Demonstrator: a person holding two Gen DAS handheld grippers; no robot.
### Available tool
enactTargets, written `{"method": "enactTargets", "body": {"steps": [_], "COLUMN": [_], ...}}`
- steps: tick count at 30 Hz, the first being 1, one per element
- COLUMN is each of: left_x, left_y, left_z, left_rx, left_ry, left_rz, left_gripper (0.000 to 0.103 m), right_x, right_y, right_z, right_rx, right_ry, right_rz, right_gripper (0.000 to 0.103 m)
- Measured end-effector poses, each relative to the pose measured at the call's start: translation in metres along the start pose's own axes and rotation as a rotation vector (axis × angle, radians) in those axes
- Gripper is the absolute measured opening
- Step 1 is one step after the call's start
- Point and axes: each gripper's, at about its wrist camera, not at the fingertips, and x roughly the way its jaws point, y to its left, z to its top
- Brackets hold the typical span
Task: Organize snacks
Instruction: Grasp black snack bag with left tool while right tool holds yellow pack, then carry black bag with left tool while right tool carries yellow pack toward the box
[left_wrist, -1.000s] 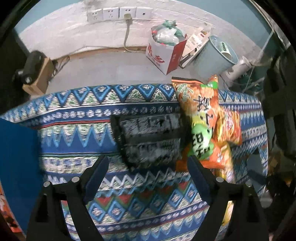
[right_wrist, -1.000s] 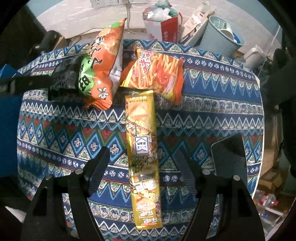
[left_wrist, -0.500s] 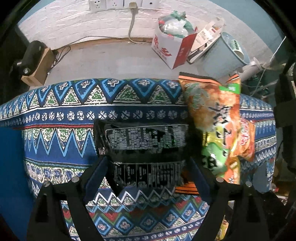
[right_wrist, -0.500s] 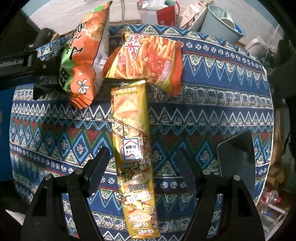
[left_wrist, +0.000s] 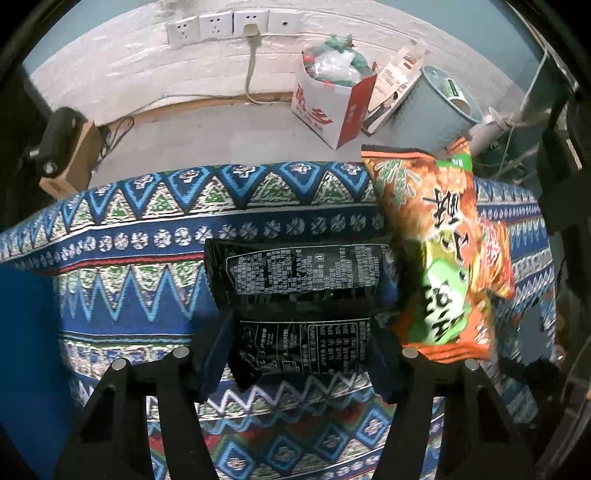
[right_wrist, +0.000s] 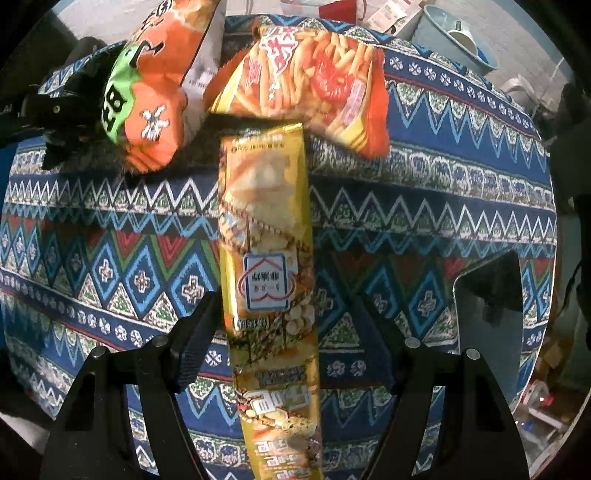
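A black snack packet (left_wrist: 301, 291) lies on the patterned tablecloth (left_wrist: 147, 258). My left gripper (left_wrist: 301, 354) is open, its fingers on either side of the packet's near end. An orange and green bag (left_wrist: 436, 251) lies just right of it, also in the right wrist view (right_wrist: 147, 92). A long yellow packet (right_wrist: 269, 258) lies between the open fingers of my right gripper (right_wrist: 284, 332). An orange fries bag (right_wrist: 310, 77) lies beyond its far end. The left gripper's body shows at far left in the right wrist view (right_wrist: 55, 110).
A dark flat panel (right_wrist: 487, 317) sits at the table's right edge. On the floor beyond the table stand a white and red paper bag (left_wrist: 332, 99), a blue bucket (left_wrist: 450, 92) and a small box with a black device (left_wrist: 62, 147). A wall with sockets (left_wrist: 218, 26) is behind.
Both grippers have moved forward. The left one now straddles the black packet's near end. The right one now straddles the yellow packet's middle. Both stayed open.
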Motion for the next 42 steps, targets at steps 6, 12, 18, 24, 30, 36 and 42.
{"method": "enactTargets", "body": {"steps": [6,12,18,24,30,36,42], "left_x": [-0.010,-0.023,-0.030,-0.042,-0.057,-0.081,-0.112], "left_y": [0.004,0.007,0.016,0.022,0.023,0.029,0.037], "left_z": [-0.012,-0.028,-0.047,-0.064,-0.080,-0.092,-0.107], "left_rx": [0.054,0.098,0.100,0.089,0.092,0.096,0.106], "left_ry": [-0.017,-0.030,-0.033,-0.035,-0.036,-0.074,-0.128], "left_rz": [0.024,0.049,0.047,0.042,0.042,0.053,0.072], "left_gripper": [0.053,0.047,0.046,0.044,0.043,0.043,0.043], "right_x": [-0.004,-0.020,-0.034,-0.067,-0.102,-0.125,-0.139], "right_y": [0.020,0.037,0.044,0.057,0.079,0.105,0.124], "right_z": [-0.022,-0.043,-0.073,-0.094,-0.106,-0.107,-0.095], "right_rx": [-0.014,-0.005,0.002,-0.010,-0.022,-0.052,-0.086], "right_ry": [-0.067,-0.080,-0.067,-0.096,-0.138,-0.182,-0.223], "right_rz": [-0.001,-0.014,0.001,0.013,0.021,0.034,0.033], "right_gripper": [0.048,0.030,0.029,0.029,0.029,0.029,0.029]}}
